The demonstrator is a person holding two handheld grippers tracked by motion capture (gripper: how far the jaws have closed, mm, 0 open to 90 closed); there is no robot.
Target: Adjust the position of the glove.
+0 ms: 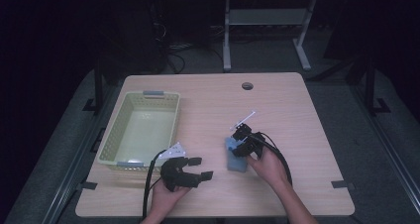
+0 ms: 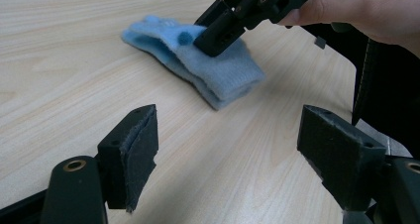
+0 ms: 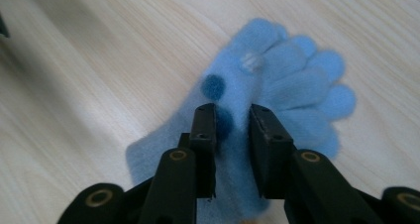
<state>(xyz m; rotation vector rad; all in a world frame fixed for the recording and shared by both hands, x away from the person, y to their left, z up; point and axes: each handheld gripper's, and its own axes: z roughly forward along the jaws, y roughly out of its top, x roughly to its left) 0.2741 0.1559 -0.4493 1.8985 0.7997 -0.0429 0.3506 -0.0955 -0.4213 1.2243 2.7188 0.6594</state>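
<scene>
While the left gripper (image 1: 196,167) sits with its jaws wide apart and nothing between them, the blue glove (image 2: 198,60) lies flat on the table (image 1: 297,110) well ahead of them. Right gripper (image 3: 233,122) hangs right over the glove, jaws slightly apart, gripping nothing.

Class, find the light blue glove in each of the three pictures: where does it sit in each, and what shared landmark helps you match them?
High view: the light blue glove lies right of centre on the table, under the right gripper.
Left gripper view: upper centre, with the right gripper coming down onto it from the upper right.
Right gripper view: centre, behind this gripper's own slightly parted fingers.
Shared landmark: the dark blue dots on the glove, seen in both gripper views.
</scene>
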